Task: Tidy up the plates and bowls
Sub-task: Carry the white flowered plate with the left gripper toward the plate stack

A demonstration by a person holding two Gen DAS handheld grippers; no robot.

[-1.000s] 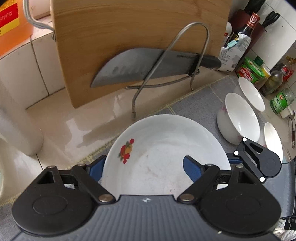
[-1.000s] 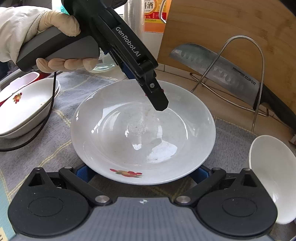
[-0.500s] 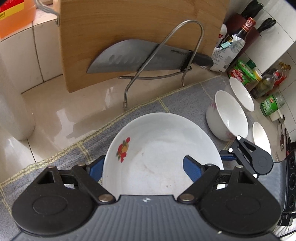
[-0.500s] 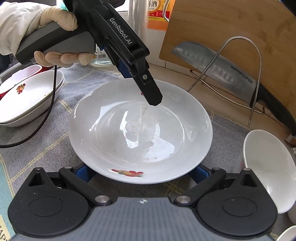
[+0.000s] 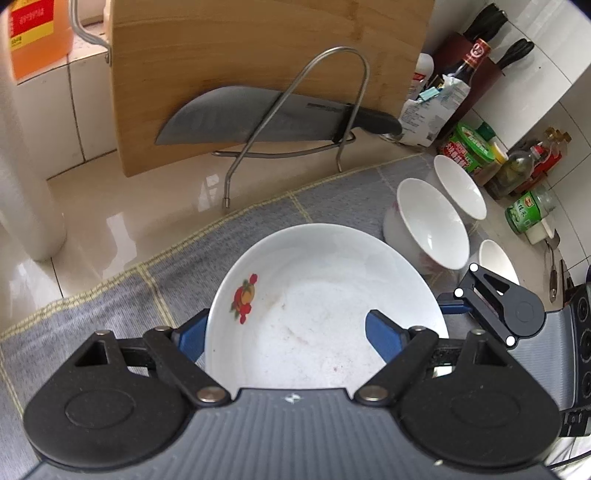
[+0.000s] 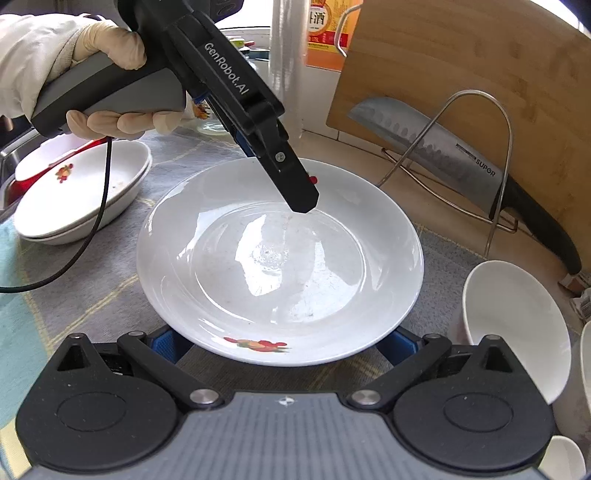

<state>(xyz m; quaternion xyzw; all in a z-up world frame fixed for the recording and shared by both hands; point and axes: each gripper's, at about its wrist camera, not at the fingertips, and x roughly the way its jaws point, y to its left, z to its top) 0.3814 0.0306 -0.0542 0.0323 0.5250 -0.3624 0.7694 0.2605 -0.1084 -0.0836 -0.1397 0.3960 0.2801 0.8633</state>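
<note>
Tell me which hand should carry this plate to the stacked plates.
Left, probably. The left tool straddles the rim of the plate, one finger over, one under, nearer the stacked plates. The right tool only reaches beneath the near rim.

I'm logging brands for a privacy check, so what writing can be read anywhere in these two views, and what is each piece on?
"GenRobot.AI": on the left gripper, seen from the right wrist.
"SUPOR": on the knife blade in the wire rack.
"酒": on the orange-labelled bottle; the rest is cut off or too small.
Labels on the green jars, the dark bottle and the orange container: too blurred to read.
</note>
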